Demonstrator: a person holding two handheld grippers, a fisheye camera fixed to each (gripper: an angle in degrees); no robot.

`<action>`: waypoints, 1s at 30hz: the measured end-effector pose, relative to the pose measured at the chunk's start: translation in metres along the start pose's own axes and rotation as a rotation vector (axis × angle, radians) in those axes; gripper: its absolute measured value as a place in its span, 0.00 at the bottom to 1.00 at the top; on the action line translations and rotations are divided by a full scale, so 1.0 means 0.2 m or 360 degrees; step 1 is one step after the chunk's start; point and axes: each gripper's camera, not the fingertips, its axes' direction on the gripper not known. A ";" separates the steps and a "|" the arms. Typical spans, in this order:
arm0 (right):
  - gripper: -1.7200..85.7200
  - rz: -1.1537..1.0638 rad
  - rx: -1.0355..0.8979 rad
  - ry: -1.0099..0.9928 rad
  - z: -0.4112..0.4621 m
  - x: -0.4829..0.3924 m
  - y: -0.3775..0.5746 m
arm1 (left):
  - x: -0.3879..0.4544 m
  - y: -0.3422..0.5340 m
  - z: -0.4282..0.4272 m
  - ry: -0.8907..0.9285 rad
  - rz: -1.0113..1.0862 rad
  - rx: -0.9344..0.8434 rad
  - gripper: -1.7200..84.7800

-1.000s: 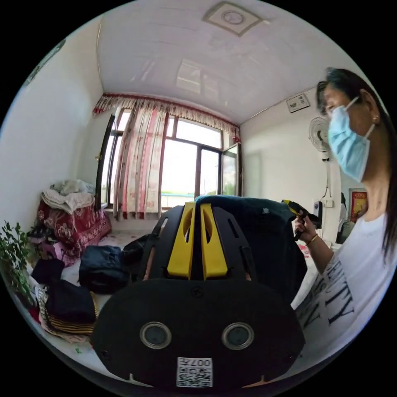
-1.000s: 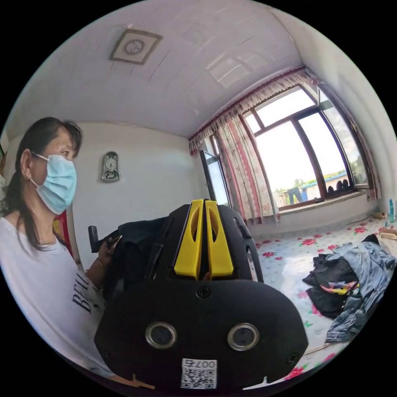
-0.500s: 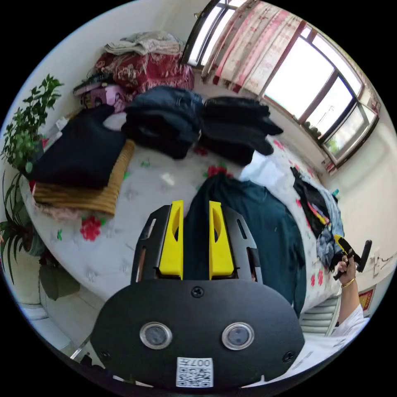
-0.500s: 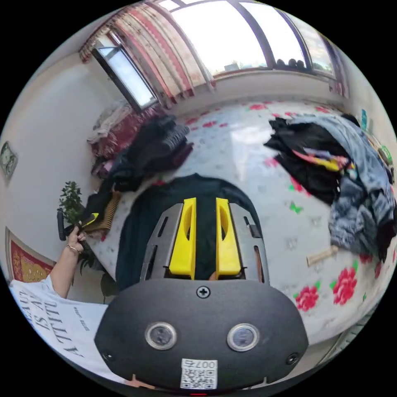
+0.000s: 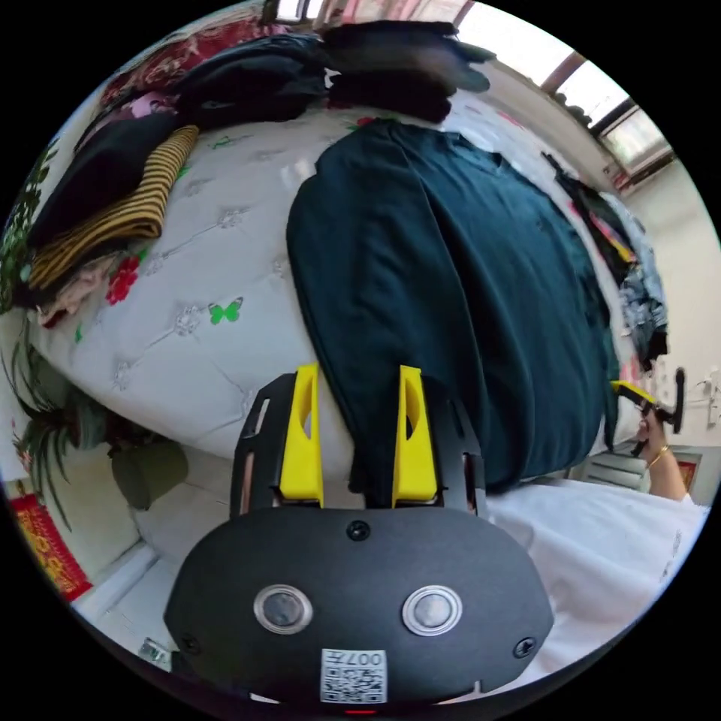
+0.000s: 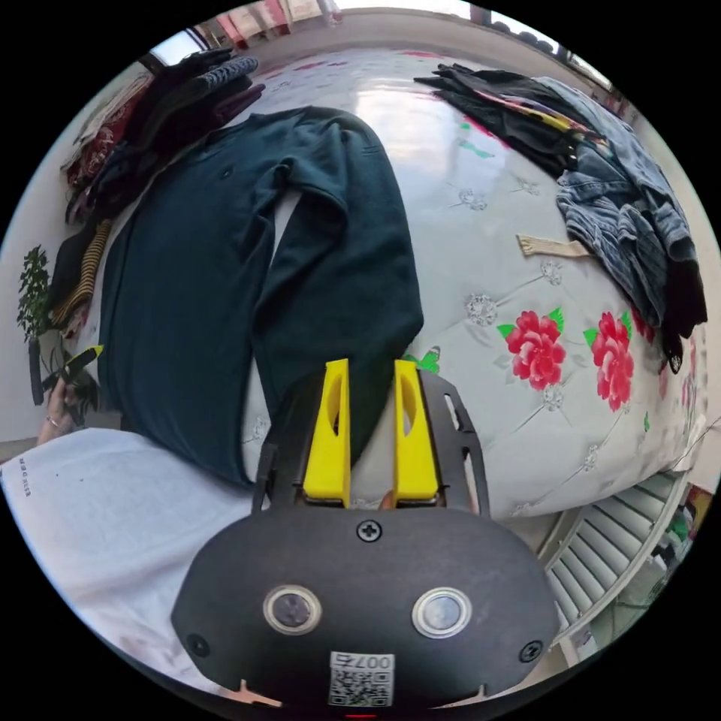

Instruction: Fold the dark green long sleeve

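Observation:
The dark green long sleeve lies spread flat on the flowered mattress, its hem hanging over the near edge. My left gripper stands open at that edge; the end of one sleeve runs between its yellow jaws, closer to the right jaw. My right gripper is open too, with the other sleeve ending in the gap between its jaws. Each gripper, held in a hand, also appears small in the other view: right gripper, left gripper.
Folded stacks sit along the far side: a striped one and dark ones. A loose heap of denim and dark clothes lies to the right. A plant and a radiator flank the bed. The person's white top is close.
Both grippers held the shirt up in the air, shut on it. It has come down flat onto the mattress, and both pairs of jaws have opened.

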 end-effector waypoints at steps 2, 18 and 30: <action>0.04 -0.0115 -0.0086 -0.0045 0.00 -0.01 -0.09 | 0.14 -0.10 0.04 -0.0160 0.0188 -0.0072 0.12; 0.08 0.0225 0.0531 -0.0032 -0.47 0.48 0.12 | -0.44 -0.28 -0.69 -0.0439 -0.0483 0.0393 0.11; 0.07 -0.0406 -0.0056 -0.0750 0.13 -0.27 0.55 | 0.28 0.18 0.08 -0.0131 -0.0060 -0.0107 0.10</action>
